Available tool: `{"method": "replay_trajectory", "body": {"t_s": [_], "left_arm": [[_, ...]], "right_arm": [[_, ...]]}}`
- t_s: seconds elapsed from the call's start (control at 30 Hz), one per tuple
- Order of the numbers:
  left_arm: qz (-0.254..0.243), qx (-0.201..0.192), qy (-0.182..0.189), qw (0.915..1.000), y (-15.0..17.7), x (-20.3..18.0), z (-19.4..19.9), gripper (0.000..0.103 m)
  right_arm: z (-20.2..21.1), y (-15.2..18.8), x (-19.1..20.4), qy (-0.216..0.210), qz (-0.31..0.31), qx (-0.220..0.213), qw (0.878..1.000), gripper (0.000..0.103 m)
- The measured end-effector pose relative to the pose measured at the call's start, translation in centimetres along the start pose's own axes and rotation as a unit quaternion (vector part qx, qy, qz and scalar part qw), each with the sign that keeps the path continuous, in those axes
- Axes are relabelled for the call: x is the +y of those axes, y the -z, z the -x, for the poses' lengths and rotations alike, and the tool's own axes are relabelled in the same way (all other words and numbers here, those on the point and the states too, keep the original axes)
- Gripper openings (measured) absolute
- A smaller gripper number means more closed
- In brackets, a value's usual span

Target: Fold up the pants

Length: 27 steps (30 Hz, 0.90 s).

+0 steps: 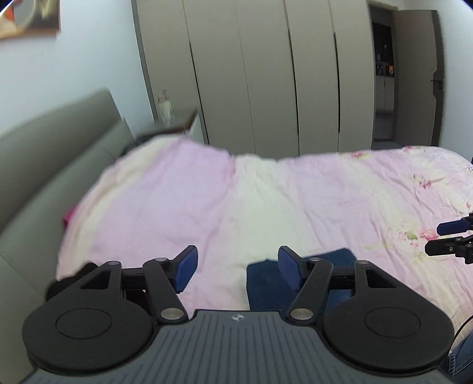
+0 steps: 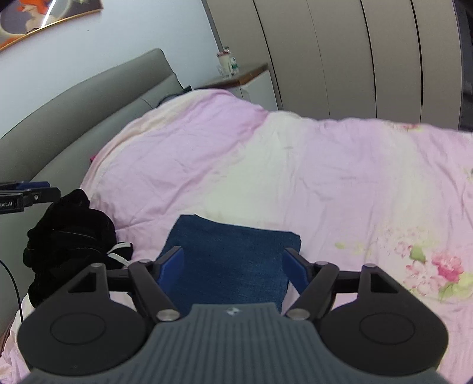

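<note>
Nearest the right wrist camera, the right gripper [image 2: 233, 265] was spread wide, its two blue pads [image 2: 171, 267] apart with nothing between them. It hovered above the pants [image 2: 233, 251], a pair of blue denim trousers folded into a compact rectangle and lying flat on the near part of the bed, on a pink and cream floral duvet [image 2: 340, 177]. Whether the pads touched the denim could not be told.

In the left wrist view, the left gripper [image 1: 235, 267] was also spread wide and held nothing. It hung over bare duvet just to the left of the folded pants [image 1: 266, 283], whose left edge showed behind its right-hand pad [image 1: 288, 270].

To the left of the pants, near the bed's edge, lay a crumpled black garment [image 2: 71, 236] with a white trim. Behind it, a grey padded headboard [image 2: 88, 103] ran along the left side of the bed.

Farther back stood a bedside table [image 2: 245, 76] with small containers on top. Beyond the bed rose a tall grey wardrobe [image 1: 266, 73] with several doors, and a framed picture [image 2: 44, 20] hung on the pale wall.
</note>
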<state>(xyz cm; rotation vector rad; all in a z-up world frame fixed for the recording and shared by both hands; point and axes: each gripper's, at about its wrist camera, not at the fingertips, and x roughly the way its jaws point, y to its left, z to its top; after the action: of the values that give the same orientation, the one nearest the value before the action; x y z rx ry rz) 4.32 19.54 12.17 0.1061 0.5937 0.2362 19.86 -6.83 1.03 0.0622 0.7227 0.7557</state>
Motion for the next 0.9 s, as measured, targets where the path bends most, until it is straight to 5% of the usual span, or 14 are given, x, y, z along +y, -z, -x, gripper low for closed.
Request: {"method": "replay_trajectory", "body": {"t_s": [0.17,0.37,0.63,0.9], "left_arm": [[0.003,-0.056,-0.007,0.9984,1.7,-3.6,5.8,0.083],[0.029,-0.078,-0.035,0.9959,5.0,-7.3,8.0,0.091],[0.055,-0.040,-0.027,0.9973,9.3,-10.2,6.8,0.091],[0.043,-0.002,-0.021,0.9989,12.9,-13.2,5.0,0.091]], "right_arm": [[7.1,1.9,4.6,-0.001,0.051,-0.075,0.996,0.093],[12.2,6.5,7.9,0.038,0.068,-0.150,0.986,0.098],[13.5,12.6,9.0,0.124,0.033,-0.149,0.981,0.098],[13.2,16.7,8.9,0.164,0.038,-0.154,0.974,0.098]]}}
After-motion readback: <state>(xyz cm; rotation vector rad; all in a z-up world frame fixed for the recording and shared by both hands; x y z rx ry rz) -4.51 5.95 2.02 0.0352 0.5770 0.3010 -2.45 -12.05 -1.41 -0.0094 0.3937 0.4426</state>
